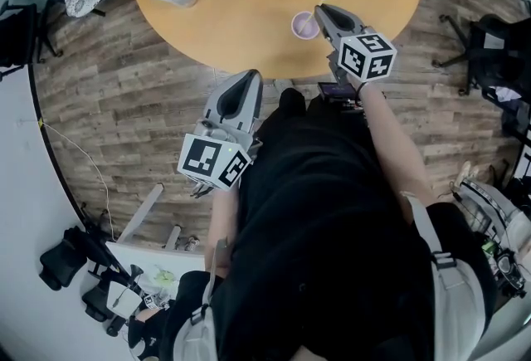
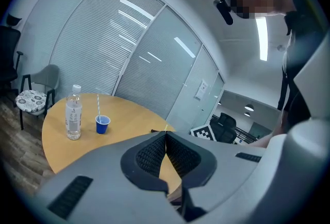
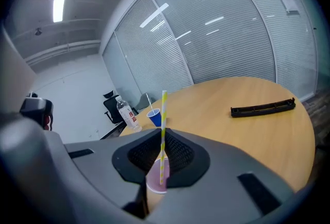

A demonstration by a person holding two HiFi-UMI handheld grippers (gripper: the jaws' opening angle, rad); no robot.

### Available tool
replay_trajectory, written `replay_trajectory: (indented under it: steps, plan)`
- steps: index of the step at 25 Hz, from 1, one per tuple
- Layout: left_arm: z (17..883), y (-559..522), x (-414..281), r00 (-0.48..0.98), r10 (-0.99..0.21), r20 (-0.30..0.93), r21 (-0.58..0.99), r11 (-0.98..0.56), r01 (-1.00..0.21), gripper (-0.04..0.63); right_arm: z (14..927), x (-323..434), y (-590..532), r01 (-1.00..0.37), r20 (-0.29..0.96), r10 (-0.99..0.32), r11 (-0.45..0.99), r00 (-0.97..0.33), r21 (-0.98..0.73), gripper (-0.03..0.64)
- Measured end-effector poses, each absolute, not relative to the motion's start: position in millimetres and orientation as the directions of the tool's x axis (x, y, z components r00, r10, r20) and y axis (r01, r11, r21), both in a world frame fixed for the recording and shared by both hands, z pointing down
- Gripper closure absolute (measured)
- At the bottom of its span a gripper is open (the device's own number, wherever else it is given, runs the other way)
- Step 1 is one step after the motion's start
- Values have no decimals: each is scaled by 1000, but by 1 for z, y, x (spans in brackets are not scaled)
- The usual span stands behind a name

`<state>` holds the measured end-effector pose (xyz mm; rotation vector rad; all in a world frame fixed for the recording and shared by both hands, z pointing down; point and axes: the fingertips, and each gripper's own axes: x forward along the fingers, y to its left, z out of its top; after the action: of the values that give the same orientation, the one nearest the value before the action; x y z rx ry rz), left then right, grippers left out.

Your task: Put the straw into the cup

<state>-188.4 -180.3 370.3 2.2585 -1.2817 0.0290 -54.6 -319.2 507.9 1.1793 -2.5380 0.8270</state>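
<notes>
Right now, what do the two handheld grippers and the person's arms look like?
Both the left gripper and right gripper are smooth grey wedge-shaped shells with black textured jaw pads. Each carries a white cube printed with black square markers. The forearms are bare, without sleeves; the person wears black clothing.

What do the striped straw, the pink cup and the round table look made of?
Yellow-and-white striped straw: probably paper, matte spiral bands. Small pink cup: likely plastic, smooth thin rim. Round tan table: wood-look laminate perhaps, even faintly glossy top.
</notes>
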Motion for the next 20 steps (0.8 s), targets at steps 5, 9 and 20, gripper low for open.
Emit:
replay_trajectory:
  steps: [5,9,20]
  plan:
    - [372,-182,-192,543,-792,280,446,-394,-804,583,521,-54,-318,-766,440,-628,503,-642,-400,583]
    - [372,-184,-195,541,-793,279,460,-384,-800,583,529,-53,-320,-771,446,-632,473,-634,-426,583]
    - [372,-189,-188,565,-777,278,456,-411,-790,583,544,-40,-323,-798,481,-642,414,-597,-438,583]
